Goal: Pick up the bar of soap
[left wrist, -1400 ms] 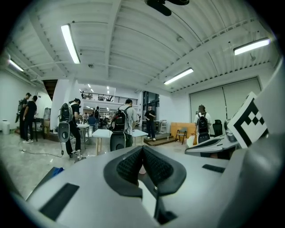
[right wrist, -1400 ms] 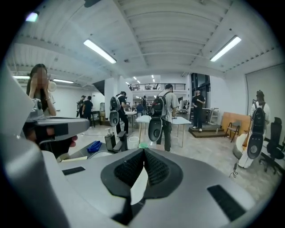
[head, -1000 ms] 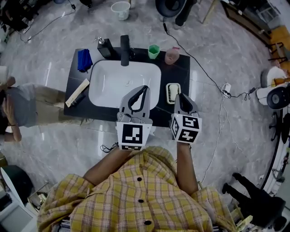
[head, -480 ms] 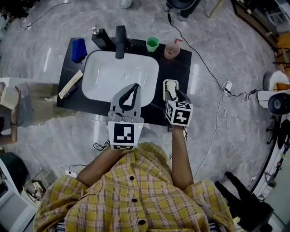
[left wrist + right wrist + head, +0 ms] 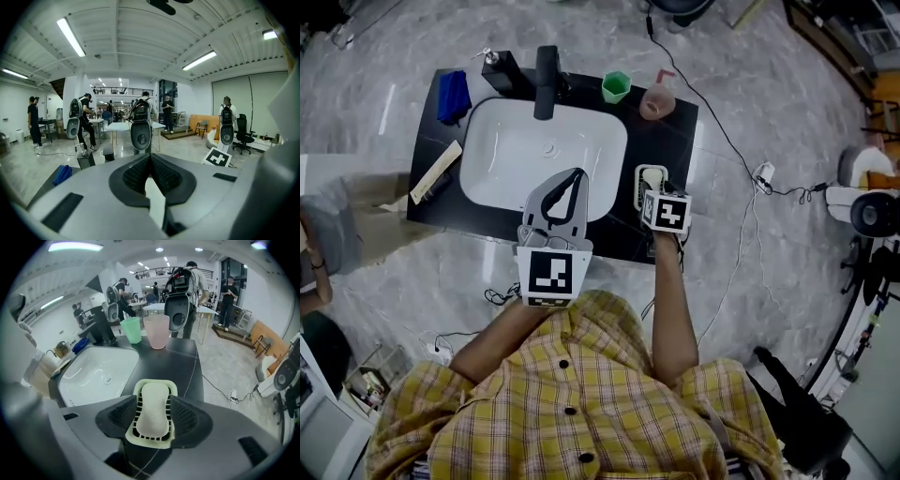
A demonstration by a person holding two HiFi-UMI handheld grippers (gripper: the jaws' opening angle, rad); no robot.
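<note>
The pale bar of soap [image 5: 152, 411] lies in a light slotted soap dish [image 5: 155, 383] on the black counter, right of the basin; the head view shows that dish [image 5: 648, 176] just beyond my right gripper's marker cube. My right gripper [image 5: 153, 402] is lowered over it, jaws opening, one on each side of the dish and soap, and the pads do not press on either. In the head view the right gripper [image 5: 660, 190] partly hides the dish. My left gripper [image 5: 576, 175] hovers over the basin's near edge, shut and empty, its tips [image 5: 150, 157] meeting.
A white basin [image 5: 511, 155] sits in the black counter [image 5: 678, 141], with a dark faucet [image 5: 547, 80] behind it. A green cup [image 5: 617, 87] and a pink cup [image 5: 656, 103] stand at the back right. At the left lie a blue cloth [image 5: 452, 97] and a dispenser [image 5: 500, 69].
My right gripper has moved forward and down onto the soap dish. The left gripper has kept its place over the basin's near edge.
</note>
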